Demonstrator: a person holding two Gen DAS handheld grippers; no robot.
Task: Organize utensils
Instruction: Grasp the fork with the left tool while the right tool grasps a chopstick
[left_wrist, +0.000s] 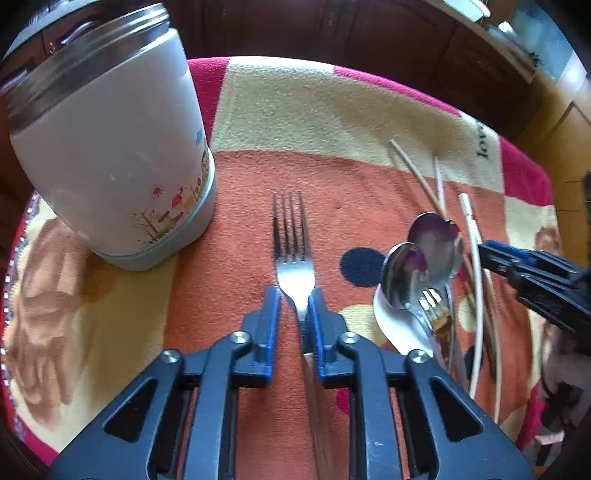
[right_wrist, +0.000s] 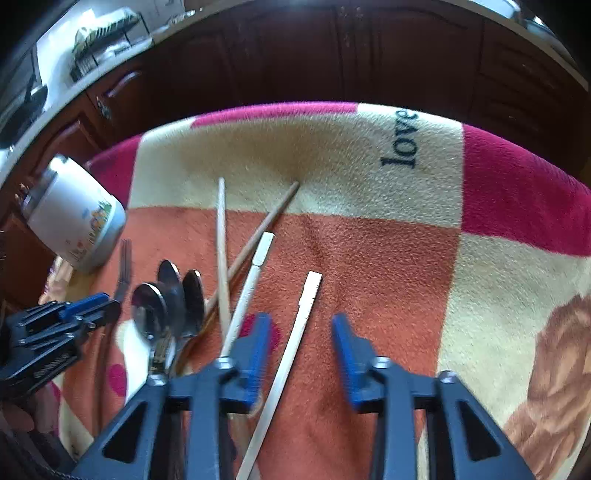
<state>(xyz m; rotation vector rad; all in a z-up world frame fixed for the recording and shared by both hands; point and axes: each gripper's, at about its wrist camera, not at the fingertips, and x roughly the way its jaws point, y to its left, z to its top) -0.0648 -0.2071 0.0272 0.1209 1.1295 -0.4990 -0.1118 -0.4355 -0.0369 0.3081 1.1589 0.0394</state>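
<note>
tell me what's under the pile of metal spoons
A white spoon lies under the metal spoons, its bowl poking out on the blanket. A small fork lies among their handles. The rest is covered.

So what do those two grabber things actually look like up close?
Both look alike. The left gripper and the right gripper are built from dark blue-black plastic linkage arms with triangular cut-outs, joined by round silver pivot bolts. The jaws are lined with bright blue ribbed pads. Seen side-on from the right camera, the left gripper's body carries small pale lettering, too blurred to read. No cables show.
</note>
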